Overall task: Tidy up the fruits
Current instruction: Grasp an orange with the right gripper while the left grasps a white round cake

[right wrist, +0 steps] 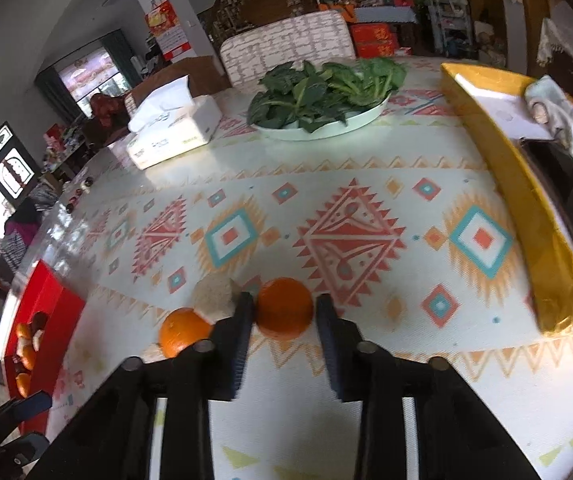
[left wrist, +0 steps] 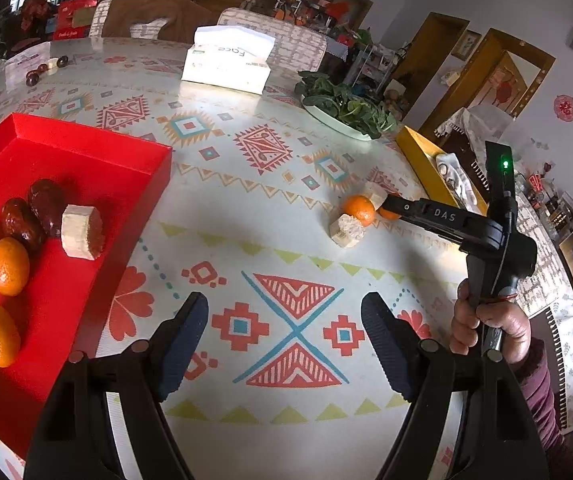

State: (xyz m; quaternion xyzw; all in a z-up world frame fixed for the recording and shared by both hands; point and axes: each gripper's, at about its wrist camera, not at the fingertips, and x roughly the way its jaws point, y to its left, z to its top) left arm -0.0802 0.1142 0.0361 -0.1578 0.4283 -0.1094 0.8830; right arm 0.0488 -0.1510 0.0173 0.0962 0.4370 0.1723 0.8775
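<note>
A red tray [left wrist: 98,148] at the left holds two oranges [left wrist: 8,266], dark red dates [left wrist: 20,224] and pale banana pieces [left wrist: 82,232]. My left gripper [left wrist: 284,340] is open and empty over the tablecloth beside the tray. On the cloth lie an orange [left wrist: 360,209], a second orange [left wrist: 388,213] and two banana pieces [left wrist: 348,230]. My right gripper [right wrist: 285,320] is open with its fingers on either side of one orange [right wrist: 284,306], the left finger touching it. Another orange [right wrist: 182,330] and a banana piece [right wrist: 214,292] sit to its left.
A white tissue box [left wrist: 226,62], a plate of green leaves [left wrist: 346,106] and a yellow tray [left wrist: 426,164] with cloth stand toward the table's far side. Small dark fruits [left wrist: 42,70] lie at the far left. Chairs stand behind the table.
</note>
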